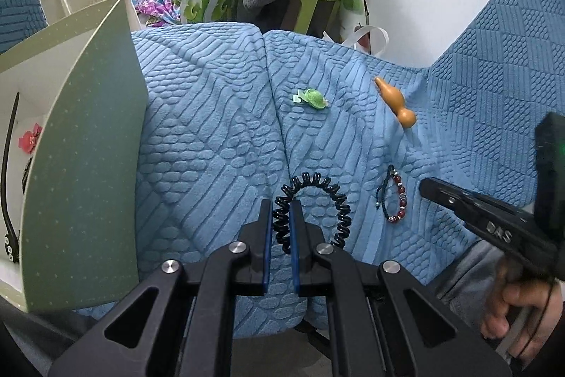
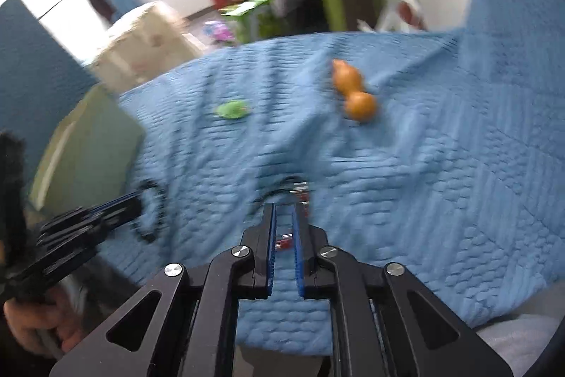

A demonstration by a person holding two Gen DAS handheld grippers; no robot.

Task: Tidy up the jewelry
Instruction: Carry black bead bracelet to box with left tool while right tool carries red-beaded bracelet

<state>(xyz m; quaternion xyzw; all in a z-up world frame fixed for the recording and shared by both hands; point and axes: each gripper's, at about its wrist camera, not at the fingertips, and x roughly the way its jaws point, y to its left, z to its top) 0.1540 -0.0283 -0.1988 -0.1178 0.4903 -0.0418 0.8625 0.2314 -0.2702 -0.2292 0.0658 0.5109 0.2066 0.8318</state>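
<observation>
Pinching the coil band (image 1: 314,211) at its left arc, the left gripper (image 1: 281,228) has its fingers narrow on soft, springy, light plastic lying on the blue cover (image 1: 212,129). The right gripper (image 2: 284,228) straddles the bead bracelet (image 1: 395,196), fingers narrow; whether they grip is unclear, and the beads look slippery, so the cord is better.

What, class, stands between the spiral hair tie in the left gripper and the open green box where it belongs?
Nothing visible lies on the blue cover between them. The left gripper already grips the spiral hair tie. But the green box shows its raised green wall toward the tie, so it must go over or around that.
</observation>
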